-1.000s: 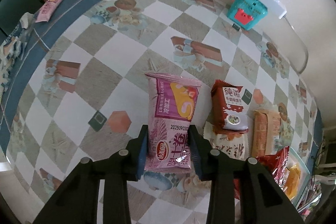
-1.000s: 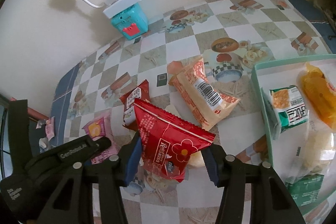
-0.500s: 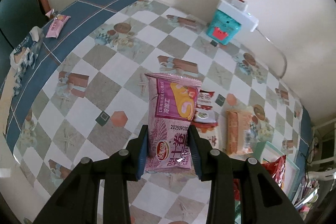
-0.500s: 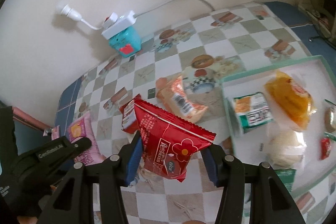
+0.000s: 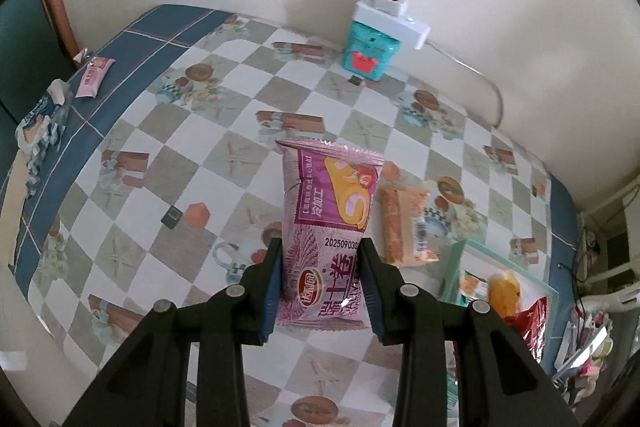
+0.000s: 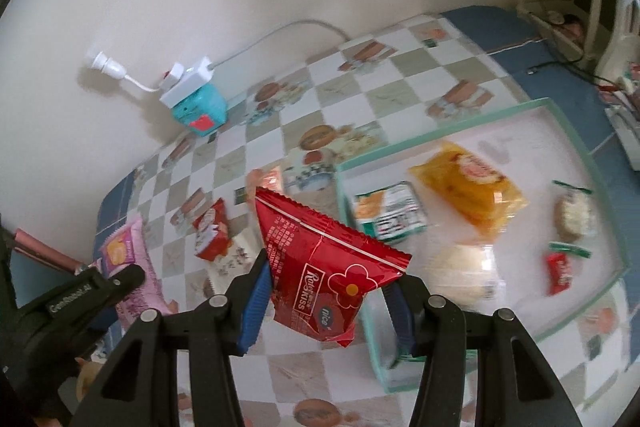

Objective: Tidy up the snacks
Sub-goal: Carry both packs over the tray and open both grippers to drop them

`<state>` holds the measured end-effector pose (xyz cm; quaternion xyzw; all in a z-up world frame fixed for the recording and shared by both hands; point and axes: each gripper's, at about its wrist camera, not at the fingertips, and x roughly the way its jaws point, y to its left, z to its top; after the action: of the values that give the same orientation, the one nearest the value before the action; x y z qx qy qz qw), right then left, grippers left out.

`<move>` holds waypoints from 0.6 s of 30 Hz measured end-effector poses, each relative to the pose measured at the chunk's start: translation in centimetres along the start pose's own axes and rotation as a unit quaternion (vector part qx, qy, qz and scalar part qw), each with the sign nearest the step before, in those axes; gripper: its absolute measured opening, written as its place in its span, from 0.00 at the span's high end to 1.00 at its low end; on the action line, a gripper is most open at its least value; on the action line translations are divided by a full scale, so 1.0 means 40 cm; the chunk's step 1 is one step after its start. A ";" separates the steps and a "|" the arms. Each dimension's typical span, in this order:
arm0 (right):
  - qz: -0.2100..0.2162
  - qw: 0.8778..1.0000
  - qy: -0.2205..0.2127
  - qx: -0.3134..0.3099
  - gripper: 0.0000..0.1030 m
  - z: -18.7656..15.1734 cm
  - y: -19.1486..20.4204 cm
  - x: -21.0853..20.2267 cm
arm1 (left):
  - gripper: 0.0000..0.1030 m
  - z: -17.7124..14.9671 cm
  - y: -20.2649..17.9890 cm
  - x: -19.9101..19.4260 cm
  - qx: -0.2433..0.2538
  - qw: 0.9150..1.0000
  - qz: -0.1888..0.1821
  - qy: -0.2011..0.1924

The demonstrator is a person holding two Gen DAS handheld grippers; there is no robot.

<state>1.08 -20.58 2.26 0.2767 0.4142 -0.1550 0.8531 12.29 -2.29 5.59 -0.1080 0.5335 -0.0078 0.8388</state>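
My left gripper [image 5: 322, 287] is shut on a pink-purple snack packet [image 5: 328, 227] and holds it well above the checkered table [image 5: 168, 155]. My right gripper [image 6: 324, 303] is shut on a red snack packet [image 6: 320, 267], held in the air near the left rim of the teal-rimmed white tray [image 6: 440, 137]. The tray holds an orange packet [image 6: 468, 187], a green-and-white packet [image 6: 390, 215], a pale packet [image 6: 460, 271] and small sweets [image 6: 560, 267]. The left gripper with its pink packet shows at the lower left of the right wrist view [image 6: 120, 251].
An orange packet [image 5: 404, 223] lies on the table beside the tray [image 5: 516, 275]. A small red packet [image 6: 210, 235] and a pale one lie left of it. A teal box with a white power strip [image 5: 372, 51] stands by the wall. Small packets [image 5: 94, 75] lie at the far left edge.
Both grippers have risen with their packets and moved to the right, toward the tray. The tray now fills more of the right wrist view.
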 end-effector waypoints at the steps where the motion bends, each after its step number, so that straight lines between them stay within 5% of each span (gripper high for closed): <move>1: -0.003 1.000 -0.001 0.000 0.46 0.002 -0.010 -0.006 | 0.63 -0.004 -0.006 -0.004 0.001 1.000 -0.001 -0.001; 18: -0.045 0.996 -0.021 0.072 0.46 0.059 -0.253 -0.064 | 0.63 -0.075 -0.168 -0.014 0.052 0.999 -0.012 0.001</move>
<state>-4.00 -29.99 2.00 0.3155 0.3956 -0.2283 0.8317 10.06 -9.32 6.14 -0.0709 0.5314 -0.0458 0.8429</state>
